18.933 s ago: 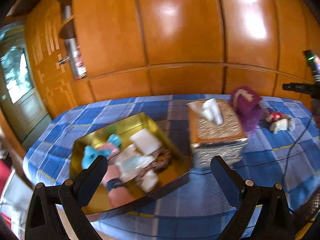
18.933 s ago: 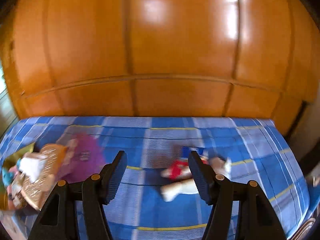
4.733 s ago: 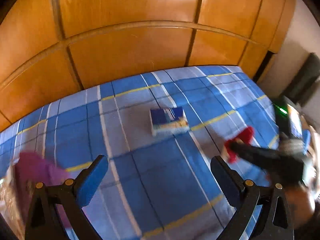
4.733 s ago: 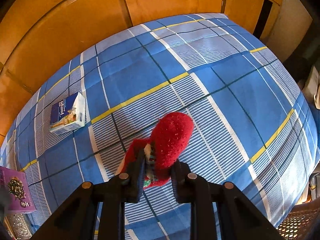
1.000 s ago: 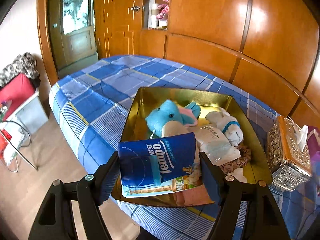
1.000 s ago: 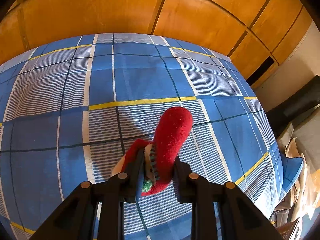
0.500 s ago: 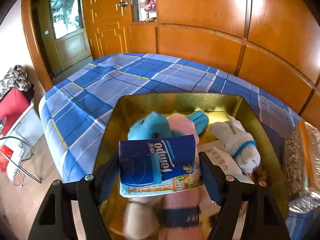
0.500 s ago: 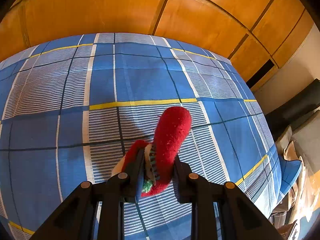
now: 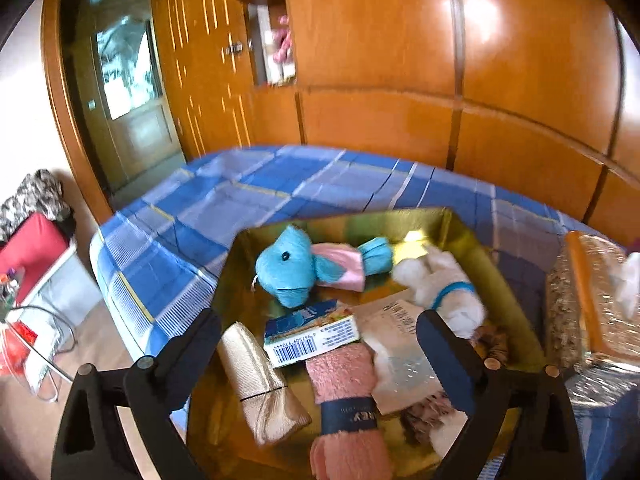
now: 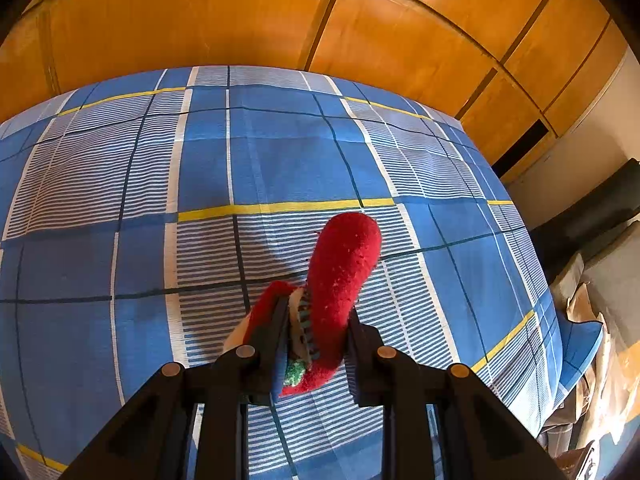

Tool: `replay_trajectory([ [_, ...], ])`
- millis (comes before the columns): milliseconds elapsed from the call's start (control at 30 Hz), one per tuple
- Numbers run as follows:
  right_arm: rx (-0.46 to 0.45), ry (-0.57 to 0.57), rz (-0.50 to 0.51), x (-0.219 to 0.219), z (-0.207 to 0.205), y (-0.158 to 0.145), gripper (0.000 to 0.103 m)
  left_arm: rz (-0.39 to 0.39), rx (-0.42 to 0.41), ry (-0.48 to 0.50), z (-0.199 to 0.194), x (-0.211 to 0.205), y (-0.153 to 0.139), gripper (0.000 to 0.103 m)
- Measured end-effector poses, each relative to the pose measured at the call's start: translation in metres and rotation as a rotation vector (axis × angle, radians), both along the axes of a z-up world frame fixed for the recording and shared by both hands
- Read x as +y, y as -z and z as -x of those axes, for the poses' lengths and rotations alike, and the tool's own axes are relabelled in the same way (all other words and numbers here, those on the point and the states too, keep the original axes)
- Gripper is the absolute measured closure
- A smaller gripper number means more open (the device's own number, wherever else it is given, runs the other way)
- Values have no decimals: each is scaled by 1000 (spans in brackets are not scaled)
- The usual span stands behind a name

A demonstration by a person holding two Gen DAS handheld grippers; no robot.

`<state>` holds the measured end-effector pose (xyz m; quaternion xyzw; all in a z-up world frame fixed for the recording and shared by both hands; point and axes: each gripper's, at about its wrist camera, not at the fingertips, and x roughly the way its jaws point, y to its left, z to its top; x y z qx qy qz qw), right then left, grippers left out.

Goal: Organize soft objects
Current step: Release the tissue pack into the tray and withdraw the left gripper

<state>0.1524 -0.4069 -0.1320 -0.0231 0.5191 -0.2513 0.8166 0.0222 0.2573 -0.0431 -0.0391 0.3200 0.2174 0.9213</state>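
The left hand-held gripper (image 9: 320,344) hangs released over the gold tray (image 9: 496,276), the tissue pack (image 9: 310,334) lying at frame centre. The right hand-held gripper (image 10: 314,334) grasps a red sock (image 10: 340,276) above the bed (image 10: 120,184).

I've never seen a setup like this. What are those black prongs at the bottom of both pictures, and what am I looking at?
There is no robot here: a person holds a two-finger gripper in each hand, and each carries a wide-angle camera looking along its fingers. That is why black prongs frame each picture.

The left camera looks down into a gold tray on a bed with a blue plaid cover. In the tray lie a blue plush toy, a white plush, a tissue pack, a pink sock and a beige pouch. The left gripper is open and holds nothing.

The right camera looks at another part of the bed. The right gripper is shut on a red sock.
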Motion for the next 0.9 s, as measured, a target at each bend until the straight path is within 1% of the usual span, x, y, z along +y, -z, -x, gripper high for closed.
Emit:
replay_trajectory([
  [100,0,0,0,0,0,0,80,-22,-36,17,15,-10,-13,1],
  [367,0,2,-1,0,0,0,81,-60,-65,62,47,-36,-29,0],
  [633,-14,4,-31,-2,-1,-2,82,-76,-67,82,64,-47,-30,0],
  [800,-34,-7,-65,-1,-1,-3,83,-79,-64,102,70,-53,-29,0],
  [900,-47,-9,-102,-1,-1,-4,83,-78,-62,115,72,-55,-29,0],
])
